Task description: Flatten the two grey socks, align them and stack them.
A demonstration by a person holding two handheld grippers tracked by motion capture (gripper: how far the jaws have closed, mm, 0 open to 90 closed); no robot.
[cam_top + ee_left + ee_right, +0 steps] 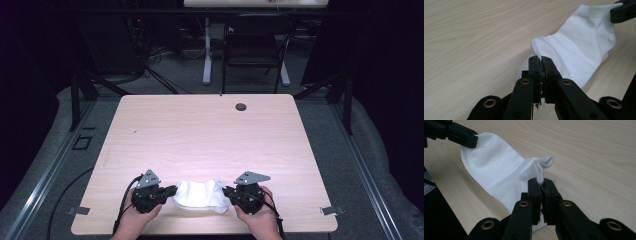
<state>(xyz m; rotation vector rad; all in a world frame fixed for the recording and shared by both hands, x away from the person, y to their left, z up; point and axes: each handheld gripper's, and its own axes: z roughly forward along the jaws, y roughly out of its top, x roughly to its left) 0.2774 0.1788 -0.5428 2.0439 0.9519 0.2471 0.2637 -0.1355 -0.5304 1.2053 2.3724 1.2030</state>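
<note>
A white sock (201,195) hangs stretched between my two grippers near the table's front edge. My left gripper (172,190) is shut on the sock's left edge; in the left gripper view its jaws (541,60) pinch a fold of the sock (579,50). My right gripper (227,192) is shut on the sock's right edge; in the right gripper view its jaws (540,182) clamp a bunched corner of the sock (499,175). Each view also shows the other gripper's black tip on the sock's far end.
The light wooden table (210,130) has a small round grommet (241,106) near its back edge. A dark chair (255,45) and table legs stand on the floor beyond. A person's hands hold both grippers at the bottom.
</note>
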